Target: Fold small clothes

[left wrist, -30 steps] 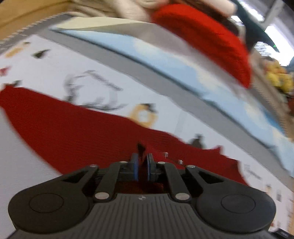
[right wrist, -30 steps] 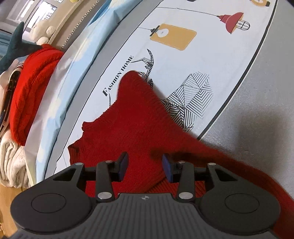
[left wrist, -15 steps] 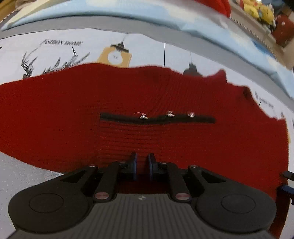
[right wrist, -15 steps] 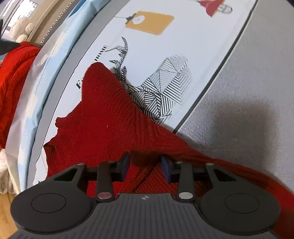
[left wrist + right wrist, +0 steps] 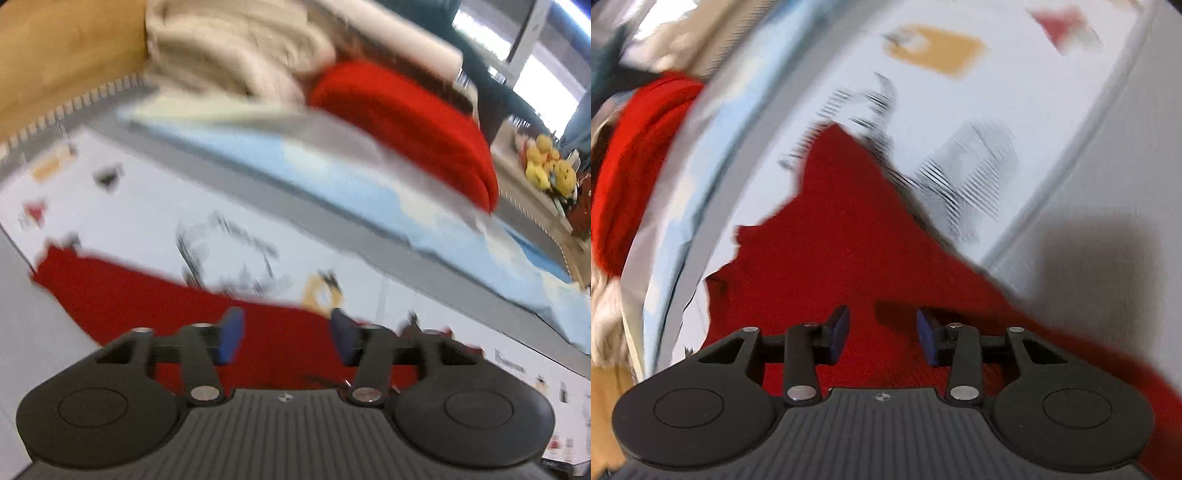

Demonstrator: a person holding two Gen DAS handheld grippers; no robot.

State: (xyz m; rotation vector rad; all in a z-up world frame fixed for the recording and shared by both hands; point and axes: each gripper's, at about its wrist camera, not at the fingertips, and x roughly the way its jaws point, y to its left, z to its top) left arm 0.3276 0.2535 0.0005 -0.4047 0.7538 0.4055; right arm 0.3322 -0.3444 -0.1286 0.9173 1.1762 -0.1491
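Note:
A dark red knitted garment (image 5: 155, 295) lies flat on a printed white and grey mat (image 5: 122, 206). My left gripper (image 5: 284, 338) is open and empty, raised a little above the garment's near part. In the right wrist view the same garment (image 5: 842, 236) spreads ahead, one pointed corner reaching away. My right gripper (image 5: 882, 334) is open and empty just above the cloth. Both views are blurred by motion.
A stack of folded clothes sits at the mat's far side: a bright red knit (image 5: 406, 122) (image 5: 635, 155) and a cream knit (image 5: 229, 55). A light blue sheet (image 5: 351, 177) lies under them. Yellow soft toys (image 5: 550, 173) sit far right. Bare grey mat (image 5: 1108, 184) lies right of the garment.
My left gripper opened and let go of the red garment, then lifted and swung back towards the stack. My right gripper opened slightly wider and rose a little.

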